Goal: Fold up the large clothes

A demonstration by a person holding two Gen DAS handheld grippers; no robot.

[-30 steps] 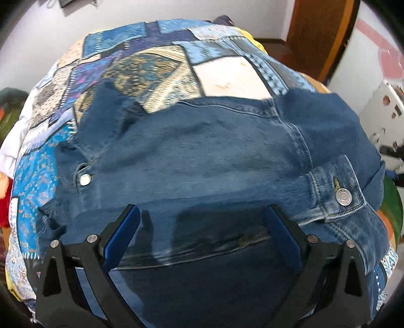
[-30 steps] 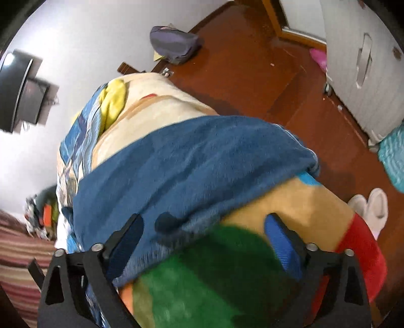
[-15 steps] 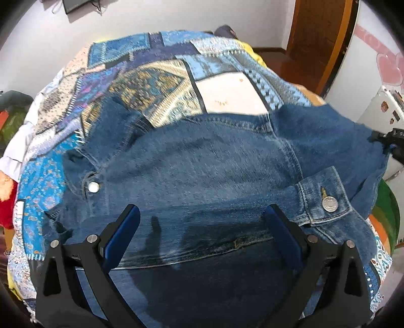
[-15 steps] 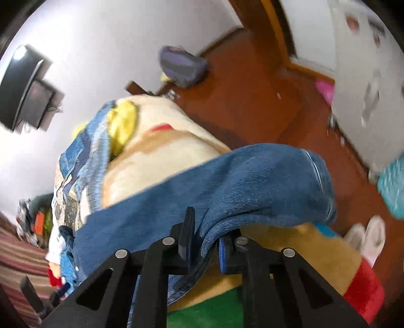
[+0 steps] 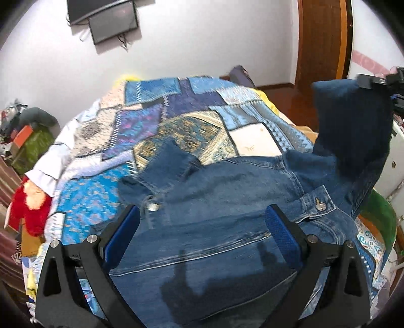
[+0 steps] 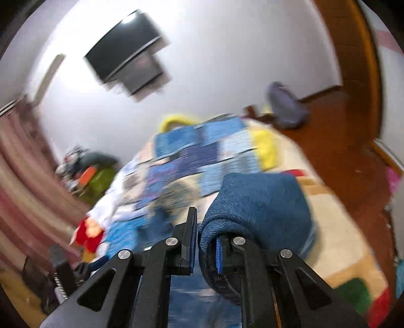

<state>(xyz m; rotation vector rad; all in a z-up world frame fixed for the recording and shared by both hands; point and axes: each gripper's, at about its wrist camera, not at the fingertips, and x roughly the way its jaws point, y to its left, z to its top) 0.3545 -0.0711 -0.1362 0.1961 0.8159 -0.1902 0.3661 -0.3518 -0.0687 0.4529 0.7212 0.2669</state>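
Observation:
A blue denim jacket [image 5: 227, 201] lies spread on a patchwork quilt [image 5: 181, 118] covering the bed. My left gripper [image 5: 202, 234] hovers open above the jacket's near hem, nothing between its blue pads. My right gripper [image 6: 205, 242] is shut on a fold of the jacket's sleeve [image 6: 260, 201], which drapes over its right finger. In the left wrist view that sleeve [image 5: 353, 121] hangs lifted at the far right, pinched by the right gripper [image 5: 373, 82]. A metal button [image 5: 320, 206] marks a cuff lying on the jacket's right side.
A wall television [image 5: 106, 20] hangs beyond the bed. Cluttered boxes and clothes [image 5: 27, 136] pile at the left, with a red plush item [image 5: 27, 209]. A wooden door [image 5: 320, 43], brown floor [image 6: 335, 141] and a grey bag [image 6: 285, 106] lie to the right.
My right gripper closed on the sleeve and lifted it off the bed, rolling as it rose. My left gripper rose and tilted up, staying open.

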